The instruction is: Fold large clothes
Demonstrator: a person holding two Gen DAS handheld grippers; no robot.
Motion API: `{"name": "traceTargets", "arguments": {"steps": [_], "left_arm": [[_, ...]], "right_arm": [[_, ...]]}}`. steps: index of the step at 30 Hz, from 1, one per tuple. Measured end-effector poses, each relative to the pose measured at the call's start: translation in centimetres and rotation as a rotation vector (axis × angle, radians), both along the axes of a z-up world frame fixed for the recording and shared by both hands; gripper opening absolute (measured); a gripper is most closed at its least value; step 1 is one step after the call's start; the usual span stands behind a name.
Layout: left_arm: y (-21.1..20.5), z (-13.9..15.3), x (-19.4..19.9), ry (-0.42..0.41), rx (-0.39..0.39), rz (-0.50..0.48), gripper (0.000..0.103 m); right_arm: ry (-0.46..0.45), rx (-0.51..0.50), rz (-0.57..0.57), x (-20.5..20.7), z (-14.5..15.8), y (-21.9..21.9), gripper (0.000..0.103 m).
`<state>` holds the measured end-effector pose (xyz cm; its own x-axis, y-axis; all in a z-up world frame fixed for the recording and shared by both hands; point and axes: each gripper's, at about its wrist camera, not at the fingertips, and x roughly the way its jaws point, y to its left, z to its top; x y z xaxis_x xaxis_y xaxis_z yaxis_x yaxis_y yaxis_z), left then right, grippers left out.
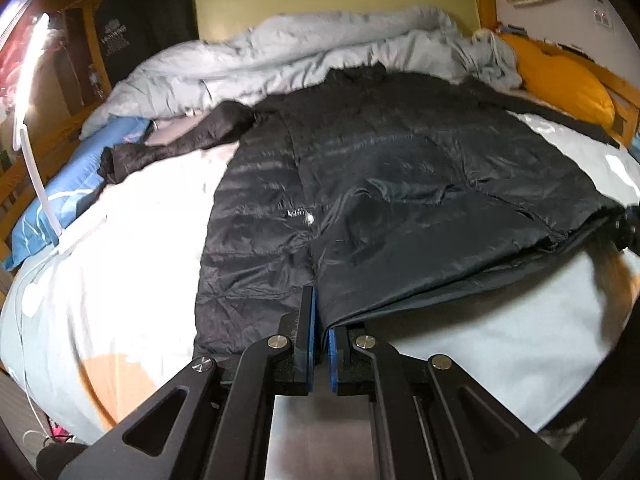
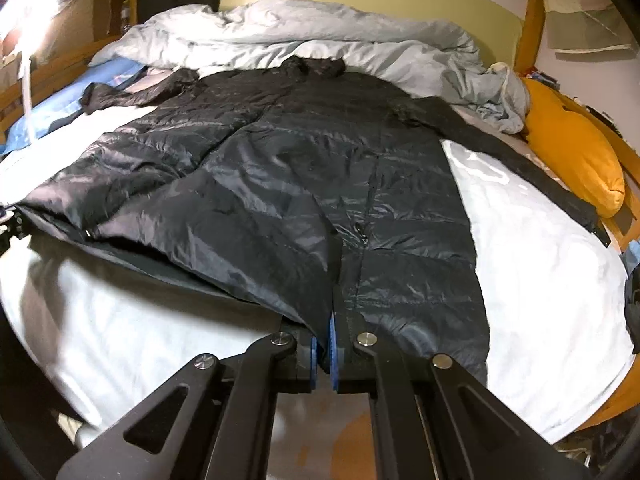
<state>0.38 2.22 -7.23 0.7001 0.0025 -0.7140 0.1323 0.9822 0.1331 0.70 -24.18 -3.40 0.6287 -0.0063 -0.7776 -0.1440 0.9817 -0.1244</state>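
Note:
A long black puffer coat (image 1: 380,168) lies spread on the bed, collar toward the far wall, hem toward me; it also shows in the right wrist view (image 2: 288,184). My left gripper (image 1: 322,320) is shut on the coat's hem and holds it lifted off the sheet. My right gripper (image 2: 323,332) is shut on the hem further along, also raised. The right gripper shows at the right edge of the left wrist view (image 1: 628,228). One sleeve (image 1: 180,140) stretches to the left, the other sleeve (image 2: 520,164) to the right.
A rumpled light-blue duvet (image 1: 300,48) is heaped at the head of the bed. A yellow pillow (image 2: 572,152) lies at the right rail, a blue pillow (image 1: 60,196) at the left. The white sheet (image 2: 540,260) covers the mattress. A bright lamp (image 1: 32,64) glares at left.

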Motion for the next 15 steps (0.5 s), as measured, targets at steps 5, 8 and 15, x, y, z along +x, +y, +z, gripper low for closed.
{"name": "traceTargets", "arguments": {"steps": [5, 8, 15], "left_arm": [[0.9, 3.2, 1.7, 0.002, -0.055, -0.011, 0.006], [0.9, 4.7, 5.5, -0.002, -0.014, -0.030, 0.006], [0.7, 3.0, 15.8, 0.056, 0.013, -0.067, 0.008]], "right_arm": [[-0.023, -0.003, 0.027, 1.8, 3.1, -0.1, 0.005], [-0.076, -0.058, 0.015, 4.3, 5.0, -0.1, 0.010], [-0.055, -0.117, 0.005, 13.6, 3.7, 0.8, 0.012]]}}
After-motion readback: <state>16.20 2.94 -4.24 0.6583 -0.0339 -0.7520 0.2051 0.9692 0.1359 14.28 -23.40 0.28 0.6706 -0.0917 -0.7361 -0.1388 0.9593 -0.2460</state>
